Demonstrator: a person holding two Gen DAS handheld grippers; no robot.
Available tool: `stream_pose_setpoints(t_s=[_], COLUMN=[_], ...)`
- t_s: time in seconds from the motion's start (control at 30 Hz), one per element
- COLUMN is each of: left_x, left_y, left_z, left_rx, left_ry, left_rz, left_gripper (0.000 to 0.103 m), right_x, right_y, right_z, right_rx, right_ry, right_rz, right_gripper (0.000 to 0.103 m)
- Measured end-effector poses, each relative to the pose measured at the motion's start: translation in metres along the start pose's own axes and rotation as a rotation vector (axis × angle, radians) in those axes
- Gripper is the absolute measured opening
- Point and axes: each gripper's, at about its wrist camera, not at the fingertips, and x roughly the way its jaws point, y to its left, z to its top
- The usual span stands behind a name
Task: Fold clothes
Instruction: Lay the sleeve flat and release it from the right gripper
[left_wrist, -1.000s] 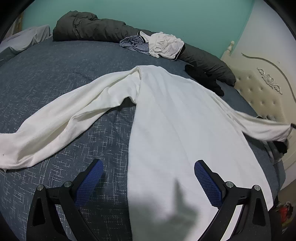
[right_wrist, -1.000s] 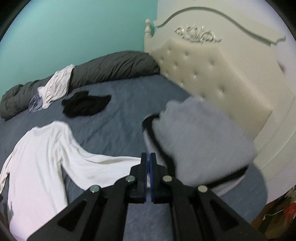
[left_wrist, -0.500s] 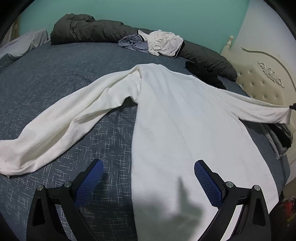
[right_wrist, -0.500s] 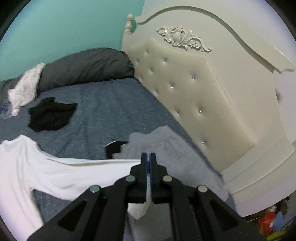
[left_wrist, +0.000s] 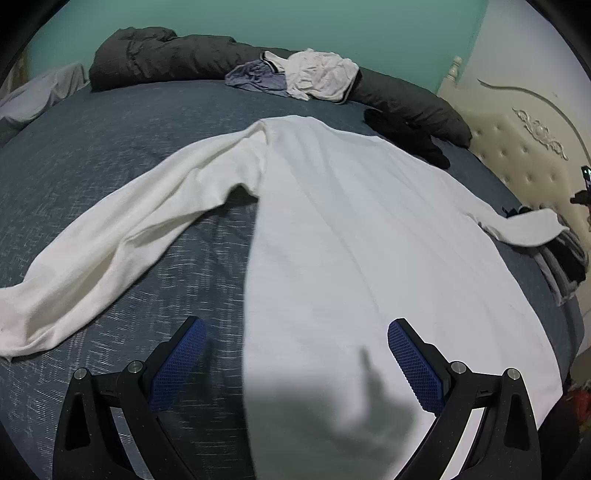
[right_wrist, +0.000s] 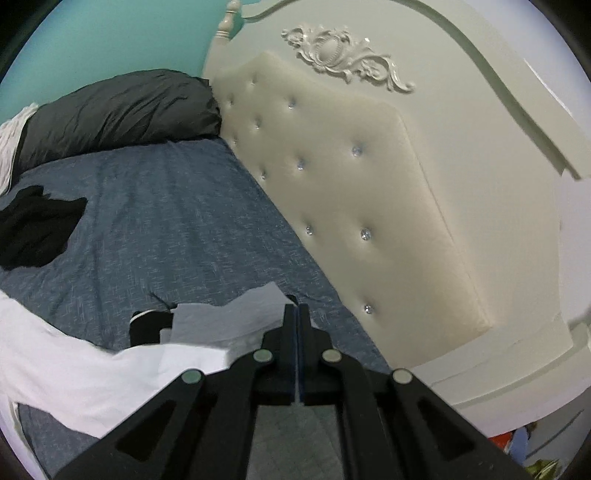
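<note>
Right gripper (right_wrist: 297, 314) is clenched fully, its jaws pressed together with the cuff end of the white long-sleeved shirt (left_wrist: 351, 240) at their tips; whether the fabric is actually pinched cannot be confirmed from the right wrist view. Left gripper (left_wrist: 295, 363) is released, jaws spread wide above the lower hem area of the shirt, one blue pad (left_wrist: 177, 363) over the bedsheet and the other over the shirt body, neither touching fabric. Shirt lies flat across the blue-grey speckled bedsheet (left_wrist: 110, 155), one sleeve stretched out to the left of the view, the other extended toward the headboard side. Cream tufted headboard (right_wrist: 351, 184) with a carved ornament stands at the edge of the bed. Dark grey duvet roll (left_wrist: 184, 51) runs along the far edge against the teal wall (left_wrist: 295, 22). White and blue-grey garments (left_wrist: 295, 74) rest on the duvet roll. Black garment (right_wrist: 33, 229) lies on the sheet near the shirt's shoulder. Folded grey clothing (left_wrist: 561, 266) sits just beyond the extended cuff.
</note>
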Motion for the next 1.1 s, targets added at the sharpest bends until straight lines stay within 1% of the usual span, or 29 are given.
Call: stream_pose_setpoints(t_s=[0.1, 0.13, 0.2, 0.27, 0.33, 0.4, 0.43, 0.47, 0.53, 0.57, 0.6, 0.63, 0.67, 0.7, 0.8, 0.9, 0.97, 1.0, 1.03, 1.07, 1.1], left_x=[0.001, 0.000, -0.003, -0.006, -0.008, -0.011, -0.013, -0.014, -0.018, -0.020, -0.020, -0.020, -0.019, -0.019, -0.018, -0.015, -0.013, -0.013, -0.012, -0.012, -0.011], left_y=[-0.007, -0.008, -0.010, -0.010, -0.009, -0.007, -0.006, -0.005, -0.003, -0.002, -0.002, -0.001, -0.001, -0.001, -0.002, -0.004, -0.004, -0.005, -0.006, -0.006, -0.006], left_z=[0.001, 0.000, 0.000, -0.001, -0.001, 0.000, 0.000, 0.000, 0.000, 0.000, 0.001, 0.001, 0.002, 0.002, 0.003, 0.001, 0.001, 0.001, 0.001, 0.001, 0.001], left_rx=[0.017, 0.022, 0.027, 0.027, 0.021, 0.017, 0.016, 0.015, 0.013, 0.012, 0.009, 0.007, 0.003, 0.000, -0.001, 0.006, 0.007, 0.007, 0.009, 0.011, 0.014], left_ry=[-0.001, -0.004, -0.008, -0.016, -0.025, -0.033, -0.036, -0.040, -0.051, -0.055, -0.055, -0.055, -0.054, -0.054, -0.057, -0.046, -0.042, -0.042, -0.041, -0.040, -0.038], left_rz=[-0.010, -0.013, -0.016, -0.018, -0.019, -0.022, -0.023, -0.024, -0.025, -0.027, -0.028, -0.029, -0.031, -0.033, -0.034, -0.030, -0.028, -0.027, -0.026, -0.025, -0.024], left_gripper=[0.101, 0.101, 0.101, 0.101, 0.101, 0.101, 0.101, 0.101, 0.101, 0.101, 0.101, 0.101, 0.101, 0.101, 0.101, 0.101, 0.101, 0.101, 0.101, 0.101, 0.101], right_x=[0.001, 0.002, 0.000, -0.004, -0.010, -0.016, -0.018, -0.021, -0.024, -0.021, -0.017, -0.012, -0.006, -0.003, 0.004, 0.014, 0.015, 0.014, 0.013, 0.012, 0.011], right_y=[0.011, 0.014, 0.020, 0.026, 0.032, 0.037, 0.040, 0.044, 0.045, 0.041, 0.035, 0.028, 0.022, 0.018, 0.017, 0.022, 0.025, 0.026, 0.027, 0.027, 0.027], right_z=[-0.010, -0.013, -0.020, -0.027, -0.035, -0.044, -0.048, -0.053, -0.060, -0.062, -0.063, -0.066, -0.069, -0.070, -0.073, -0.074, -0.078, -0.079, -0.081, -0.080, -0.079], right_rx=[-0.029, -0.017, 0.013, 0.037, 0.065, 0.107, 0.110, 0.095, 0.073, 0.092, 0.123, 0.159, 0.198, 0.217, 0.215, 0.209, 0.202, 0.200, 0.198, 0.195, 0.191], right_ry=[-0.027, -0.025, -0.024, -0.019, -0.017, -0.008, 0.001, 0.010, 0.014, 0.025, 0.041, 0.070, 0.105, 0.120, 0.134, 0.169, 0.169, 0.165, 0.159, 0.147, 0.132], right_rz=[0.055, 0.070, 0.140, 0.187, 0.245, 0.347, 0.384, 0.388, 0.370, 0.364, 0.361, 0.375, 0.397, 0.400, 0.398, 0.407, 0.407, 0.408, 0.410, 0.403, 0.392], right_gripper=[0.000, 0.000, 0.002, 0.014, 0.038, 0.049, 0.049, 0.049, 0.050, 0.051, 0.055, 0.061, 0.061, 0.061, 0.061, 0.061, 0.037, 0.018, 0.012, 0.008, 0.006])
